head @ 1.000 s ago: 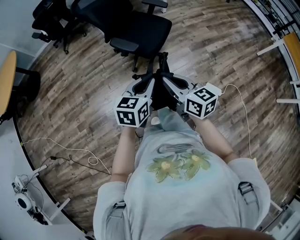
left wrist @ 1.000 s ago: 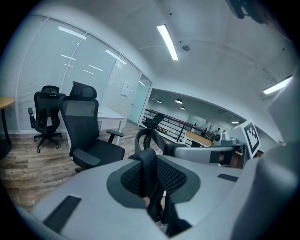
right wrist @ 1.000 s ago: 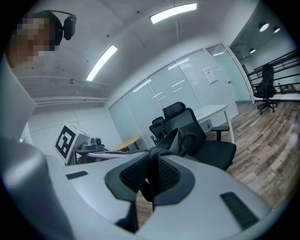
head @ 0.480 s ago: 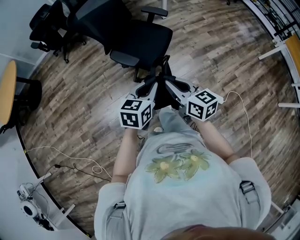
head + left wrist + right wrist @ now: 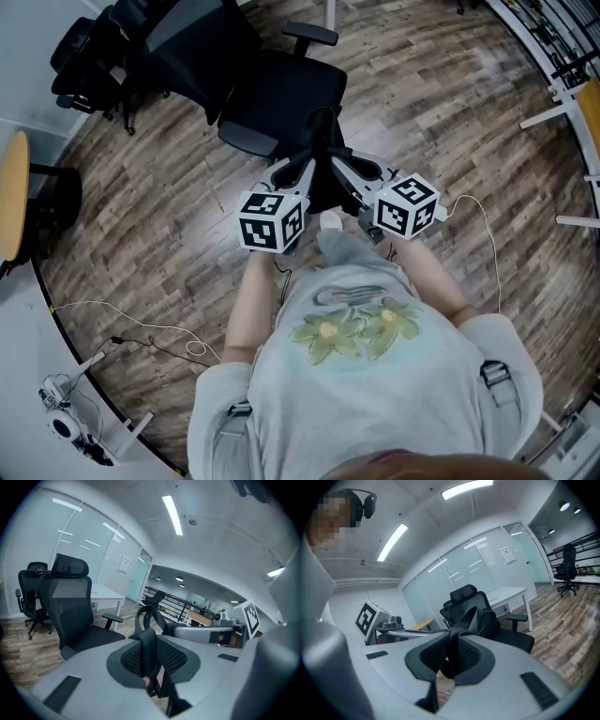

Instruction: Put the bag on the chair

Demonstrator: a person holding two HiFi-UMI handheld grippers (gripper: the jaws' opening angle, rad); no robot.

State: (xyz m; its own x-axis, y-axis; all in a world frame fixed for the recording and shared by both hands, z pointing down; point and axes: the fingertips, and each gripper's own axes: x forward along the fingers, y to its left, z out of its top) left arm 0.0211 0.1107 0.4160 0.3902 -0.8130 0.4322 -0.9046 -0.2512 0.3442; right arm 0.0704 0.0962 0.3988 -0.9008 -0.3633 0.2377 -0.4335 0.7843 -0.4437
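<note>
A black bag (image 5: pixel 323 183) hangs by its straps between my two grippers, just in front of the person's body. My left gripper (image 5: pixel 298 174) is shut on one black strap (image 5: pixel 146 656). My right gripper (image 5: pixel 351 172) is shut on the other strap (image 5: pixel 453 654). The black office chair (image 5: pixel 281 92) stands straight ahead, its seat just beyond the bag and its backrest (image 5: pixel 69 605) on the left. In the right gripper view the chair (image 5: pixel 483 613) shows behind the strap. The bag's body is mostly hidden below the jaws.
More black chairs (image 5: pixel 92 52) stand at the far left. A round wooden table (image 5: pixel 11 192) is at the left edge. Cables (image 5: pixel 141 323) lie on the wood floor at the lower left, a white cable (image 5: pixel 486 230) at the right. A white desk (image 5: pixel 107 594) stands behind the chair.
Both grippers and the bag have moved forward towards the chair; its seat now lies closer to the bag. The grips on the straps are unchanged.
</note>
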